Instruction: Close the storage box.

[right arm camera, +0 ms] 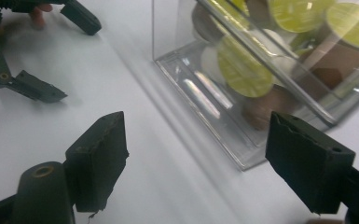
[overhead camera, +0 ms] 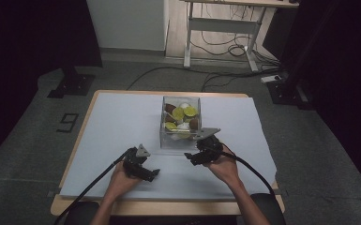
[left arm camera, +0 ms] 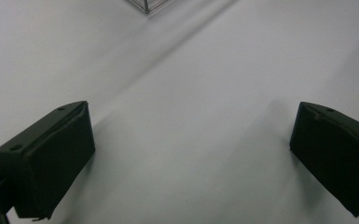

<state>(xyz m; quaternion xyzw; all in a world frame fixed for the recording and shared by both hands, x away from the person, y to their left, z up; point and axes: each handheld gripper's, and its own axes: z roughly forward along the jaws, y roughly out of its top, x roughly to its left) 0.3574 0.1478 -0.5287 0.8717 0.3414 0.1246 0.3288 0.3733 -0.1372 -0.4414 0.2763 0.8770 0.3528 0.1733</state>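
Pale grey sheeting covers the table [overhead camera: 122, 117], and both tools rest low over its near half. At the left, the left hand-held gripper [overhead camera: 151, 174] lies close to the sheet with its jaws spread wide and nothing between them — in its own view the two black pads frame only bare cloth, with one corner of the clear box [left arm camera: 145, 5] at the top edge. It looks parked, not working.

Further right stands the clear plastic box [overhead camera: 181, 123], square and open-topped, roughly at the table's middle and just beyond both tools. It holds a heap of coffee capsules [overhead camera: 183, 112] — yellow-green lids, brown bodies, a few white ones — piled against its walls.

At the right, the right hand-held gripper [overhead camera: 191, 156] sits just in front of the box's near wall, jaws apart and empty; in its own view the box's lower corner [right arm camera: 242, 161] lies between the pads, though they don't touch it.

Judging by this, the step in hand is the approach: nothing is gripped yet, and the right tool seems the one set to act. Next it would likely need to rise over the rim and come down onto a single capsule, closing across its body without jamming against neighbours or nudging the light box.
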